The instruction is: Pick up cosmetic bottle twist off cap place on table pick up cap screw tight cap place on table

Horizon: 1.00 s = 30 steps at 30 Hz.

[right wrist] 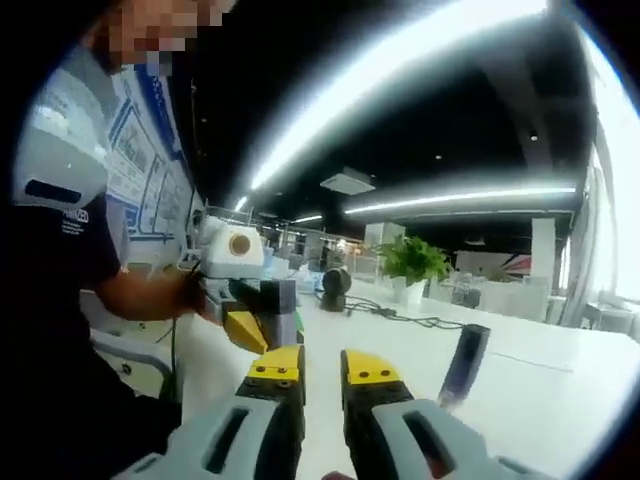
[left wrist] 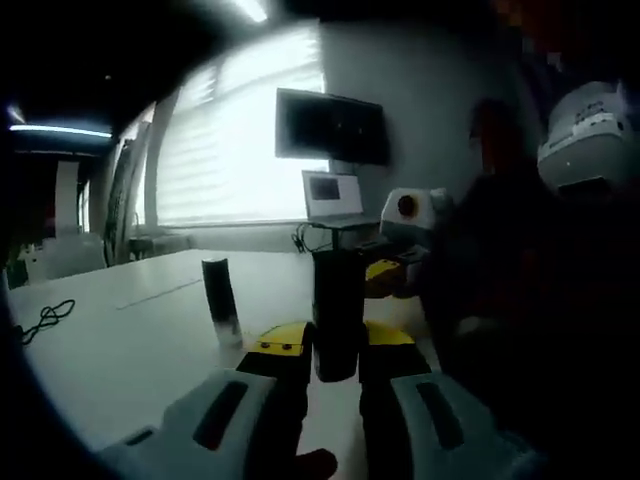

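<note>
Between my left gripper's (left wrist: 335,365) yellow-tipped jaws I have the dark cosmetic bottle (left wrist: 337,312) pinched upright, just above the white table (left wrist: 120,340). I judge the pickup done; whether its cap is on, I cannot tell. A second dark bottle (left wrist: 220,300) stands on the table nearby. My right gripper (right wrist: 320,375) has its fingers slightly parted around nothing, apart from the bottle.

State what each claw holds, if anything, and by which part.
The left claw grips the dark bottle by its lower body. The right claw holds nothing.
</note>
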Each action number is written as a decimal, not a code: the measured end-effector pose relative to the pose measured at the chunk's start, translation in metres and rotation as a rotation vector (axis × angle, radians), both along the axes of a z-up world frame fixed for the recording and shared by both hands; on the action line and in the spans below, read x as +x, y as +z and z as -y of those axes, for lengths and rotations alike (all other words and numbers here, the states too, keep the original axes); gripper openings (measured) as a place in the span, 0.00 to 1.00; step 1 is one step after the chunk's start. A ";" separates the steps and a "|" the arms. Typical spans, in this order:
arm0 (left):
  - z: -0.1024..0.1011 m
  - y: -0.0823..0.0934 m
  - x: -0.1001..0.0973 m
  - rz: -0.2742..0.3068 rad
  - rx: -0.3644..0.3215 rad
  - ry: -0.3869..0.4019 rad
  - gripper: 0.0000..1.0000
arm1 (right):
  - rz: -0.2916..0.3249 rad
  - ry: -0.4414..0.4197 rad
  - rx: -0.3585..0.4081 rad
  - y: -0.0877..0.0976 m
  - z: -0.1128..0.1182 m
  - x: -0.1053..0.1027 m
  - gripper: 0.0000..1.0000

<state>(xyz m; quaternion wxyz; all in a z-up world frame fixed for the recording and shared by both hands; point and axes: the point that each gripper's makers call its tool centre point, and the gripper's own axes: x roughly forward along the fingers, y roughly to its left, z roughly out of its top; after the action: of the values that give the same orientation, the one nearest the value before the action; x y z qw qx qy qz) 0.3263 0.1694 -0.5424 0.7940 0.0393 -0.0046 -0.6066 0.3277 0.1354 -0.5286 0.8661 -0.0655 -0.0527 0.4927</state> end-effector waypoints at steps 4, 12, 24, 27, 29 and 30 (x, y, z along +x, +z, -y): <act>0.001 0.000 -0.003 -0.004 0.004 -0.012 0.10 | -0.034 0.056 0.043 0.008 -0.003 -0.006 0.10; -0.002 0.001 -0.001 -0.001 0.002 -0.006 0.10 | -0.056 0.081 0.040 0.015 -0.008 -0.003 0.12; -0.004 -0.001 -0.001 -0.014 -0.007 0.004 0.10 | 0.085 0.054 0.027 0.030 -0.015 -0.009 0.00; -0.005 -0.001 0.000 -0.017 -0.010 0.008 0.10 | 0.026 0.017 0.036 0.028 -0.010 -0.003 0.00; -0.005 0.000 -0.001 -0.018 -0.014 0.006 0.10 | 0.019 0.026 0.034 0.027 -0.011 -0.003 0.00; -0.005 0.000 -0.001 -0.017 -0.014 0.005 0.10 | 0.017 0.031 0.035 0.026 -0.011 -0.004 0.00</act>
<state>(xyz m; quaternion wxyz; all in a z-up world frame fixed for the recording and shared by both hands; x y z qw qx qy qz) 0.3254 0.1747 -0.5422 0.7958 0.0284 -0.0018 -0.6048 0.3240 0.1467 -0.5027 0.8589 -0.0538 -0.0697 0.5045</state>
